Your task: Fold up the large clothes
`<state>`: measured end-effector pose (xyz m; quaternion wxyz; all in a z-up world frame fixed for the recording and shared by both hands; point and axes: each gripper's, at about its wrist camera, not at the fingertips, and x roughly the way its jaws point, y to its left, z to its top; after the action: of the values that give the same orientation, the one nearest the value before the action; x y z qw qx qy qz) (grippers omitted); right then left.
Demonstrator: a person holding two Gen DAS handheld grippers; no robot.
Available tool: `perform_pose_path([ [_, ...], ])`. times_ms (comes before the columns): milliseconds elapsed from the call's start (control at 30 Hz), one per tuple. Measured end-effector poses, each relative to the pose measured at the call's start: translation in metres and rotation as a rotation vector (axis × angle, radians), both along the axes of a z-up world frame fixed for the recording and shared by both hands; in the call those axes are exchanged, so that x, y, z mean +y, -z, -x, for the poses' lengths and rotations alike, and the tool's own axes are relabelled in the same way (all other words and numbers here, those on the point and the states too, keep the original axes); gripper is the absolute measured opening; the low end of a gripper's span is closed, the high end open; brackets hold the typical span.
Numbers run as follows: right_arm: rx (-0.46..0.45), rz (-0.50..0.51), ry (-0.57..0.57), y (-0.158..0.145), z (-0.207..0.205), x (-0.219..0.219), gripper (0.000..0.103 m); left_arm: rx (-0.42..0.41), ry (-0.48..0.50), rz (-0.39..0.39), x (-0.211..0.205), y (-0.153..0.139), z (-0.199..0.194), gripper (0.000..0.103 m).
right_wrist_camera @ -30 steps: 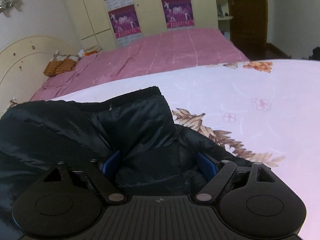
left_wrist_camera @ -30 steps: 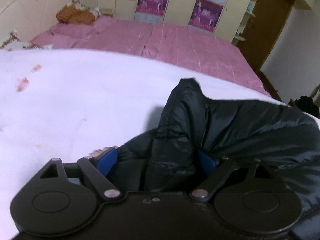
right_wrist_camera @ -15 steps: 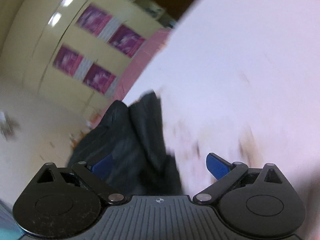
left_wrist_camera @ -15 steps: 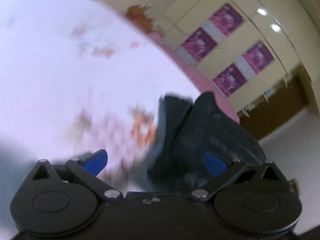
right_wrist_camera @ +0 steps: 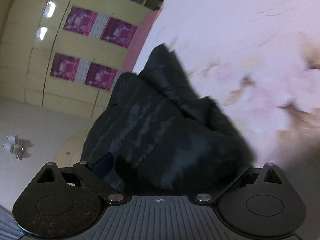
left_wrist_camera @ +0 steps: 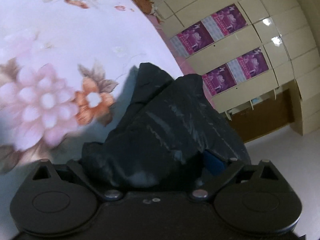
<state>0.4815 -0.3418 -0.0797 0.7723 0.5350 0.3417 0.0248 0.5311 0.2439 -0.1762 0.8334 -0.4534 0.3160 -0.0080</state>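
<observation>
With each gripper clamped on a bunch of the black padded jacket (left_wrist_camera: pixel 164 124), left gripper (left_wrist_camera: pixel 160 168) and right gripper (right_wrist_camera: pixel 170 170) hold it raised over the floral bedsheet (left_wrist_camera: pixel 60 60), both views tilted, probably to swing the garment into a fold.

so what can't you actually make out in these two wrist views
- Left wrist: black jacket bunches over the left gripper, hiding one finger.
- Right wrist: jacket hides the right gripper's far finger; floral sheet is motion-blurred.
- Both views: most of the jacket is out of frame.
</observation>
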Motion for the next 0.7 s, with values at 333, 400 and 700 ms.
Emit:
perform_pose_path([
  [333,-0.113,0.134,-0.103,-0.027,-0.01,0.002,0.024,-0.095,0.067,-0.049,-0.015,-0.03,-0.003,0.035],
  [400,-0.128,0.157,-0.12,-0.035,0.001,-0.003,0.023,-0.097,0.077,-0.045,-0.021,-0.036,0.008,0.034],
  [700,-0.134,0.208,-0.162,-0.056,0.101,-0.044,0.023,-0.099,0.094,-0.071,-0.057,-0.051,0.111,0.034],
])
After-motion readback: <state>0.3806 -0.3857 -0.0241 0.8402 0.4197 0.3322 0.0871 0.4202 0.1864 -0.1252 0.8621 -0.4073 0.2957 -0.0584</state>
